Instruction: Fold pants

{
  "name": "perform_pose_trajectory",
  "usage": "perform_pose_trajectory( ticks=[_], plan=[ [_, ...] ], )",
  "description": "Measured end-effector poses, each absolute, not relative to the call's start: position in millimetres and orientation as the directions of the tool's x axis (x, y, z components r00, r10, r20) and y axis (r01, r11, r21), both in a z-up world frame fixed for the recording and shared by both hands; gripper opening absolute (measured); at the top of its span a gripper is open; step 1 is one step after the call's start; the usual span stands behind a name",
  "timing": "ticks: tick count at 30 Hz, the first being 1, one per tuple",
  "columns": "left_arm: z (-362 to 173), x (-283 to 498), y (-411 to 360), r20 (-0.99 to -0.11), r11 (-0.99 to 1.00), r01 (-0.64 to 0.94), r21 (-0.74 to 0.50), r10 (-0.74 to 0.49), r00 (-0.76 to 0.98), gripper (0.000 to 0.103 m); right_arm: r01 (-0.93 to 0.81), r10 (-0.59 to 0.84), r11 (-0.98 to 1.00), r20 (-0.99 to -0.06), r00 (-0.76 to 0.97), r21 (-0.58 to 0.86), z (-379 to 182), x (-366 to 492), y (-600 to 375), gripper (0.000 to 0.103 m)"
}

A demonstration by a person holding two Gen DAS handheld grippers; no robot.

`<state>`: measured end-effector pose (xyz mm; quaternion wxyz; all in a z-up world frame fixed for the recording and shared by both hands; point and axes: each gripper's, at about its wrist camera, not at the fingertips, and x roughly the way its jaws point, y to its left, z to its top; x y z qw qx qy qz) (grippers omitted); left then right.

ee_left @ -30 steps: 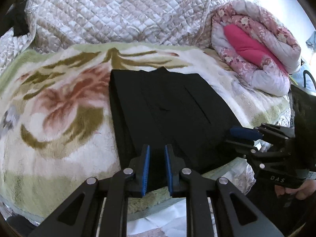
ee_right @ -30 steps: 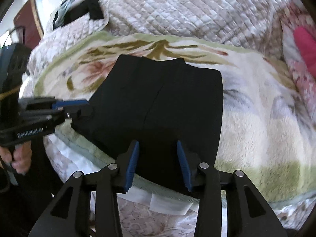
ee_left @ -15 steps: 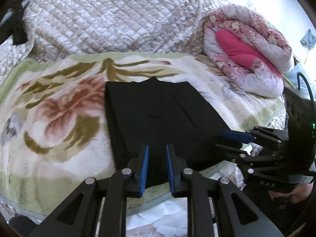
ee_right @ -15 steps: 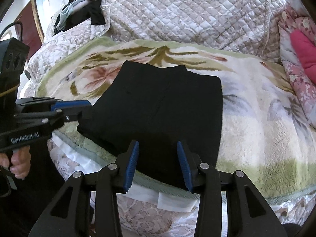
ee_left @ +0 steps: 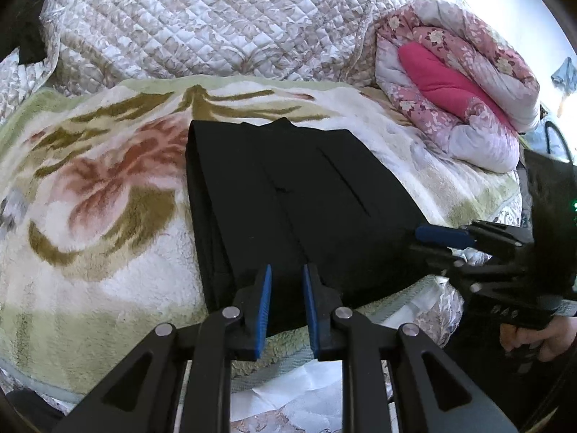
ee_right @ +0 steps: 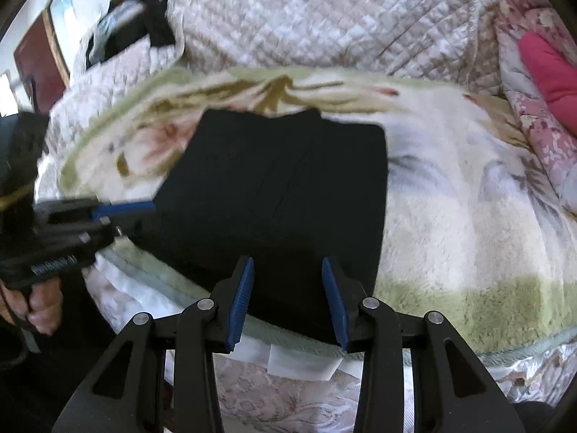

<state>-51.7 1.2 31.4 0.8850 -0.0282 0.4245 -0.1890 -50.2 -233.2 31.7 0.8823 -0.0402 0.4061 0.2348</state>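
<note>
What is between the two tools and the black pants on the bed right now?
Nothing visible. The folded black pants lie flat on the floral blanket, uncovered. The left tool and right tool both hover open at the near edge, with no fabric pinched. The rolled pink quilt sits well off to the side.

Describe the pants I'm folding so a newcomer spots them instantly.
Find the fluffy floral blanket covering the bed. In its middle, towards the near edge, lies a flat folded rectangle, the pants. They are the only plain black item among pale, patterned bedding.
</note>
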Motion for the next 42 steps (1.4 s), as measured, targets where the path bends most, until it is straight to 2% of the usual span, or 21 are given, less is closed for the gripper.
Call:
perform_pose_trajectory(
  ticks=[3,12,15,17,23,29,37,42],
  plan=[
    [32.1,-51.3,2.1,-0.741,0.927,0.31,-0.209,-0.357,0.569,0.02,-0.433,0.374,0.892,-0.756,0.537,0.133,24.8,-41.1,-236.5,0.039],
    [40.1,-14.9,14.5,-0.751,0.945,0.253,-0.208,-0.319,0.577,0.023,-0.394,0.388,0.901,-0.743,0.545,0.181,31.3,-6.4,-241.8,0.039],
    [39.0,6.2,21.2,-0.748,0.949,0.233,-0.213,-0.312,0.586,0.023,-0.378,0.396,0.902,-0.752,0.527,0.21,28.3,14.7,-244.3,0.032],
    [39.5,21.4,23.3,-0.746,0.95,0.221,-0.22,-0.31,0.589,0.023,-0.36,0.404,0.904,-0.742,0.535,0.232,32.4,27.7,-246.7,0.032],
    [47.0,63.5,19.2,-0.723,0.951,0.227,-0.21,-0.307,0.619,0.023,-0.371,0.395,0.906,-0.728,0.561,0.205,44.7,62.9,-237.5,0.032],
    [27.3,83.2,18.9,-0.74,0.956,0.219,-0.197,-0.291,0.607,0.024,-0.325,0.356,0.923,-0.776,0.521,0.206,18.0,96.1,-243.6,0.03],
    [30.1,89.0,14.2,-0.756,0.966,0.21,-0.149,-0.248,0.606,0.026,-0.329,0.372,0.918,-0.76,0.533,0.219,30.7,81.3,-246.5,0.03],
    [41.9,66.0,10.6,-0.764,0.968,0.214,-0.128,-0.234,0.601,0.026,-0.353,0.401,0.905,-0.749,0.527,0.237,41.4,53.3,-248.4,0.031]
  ],
)
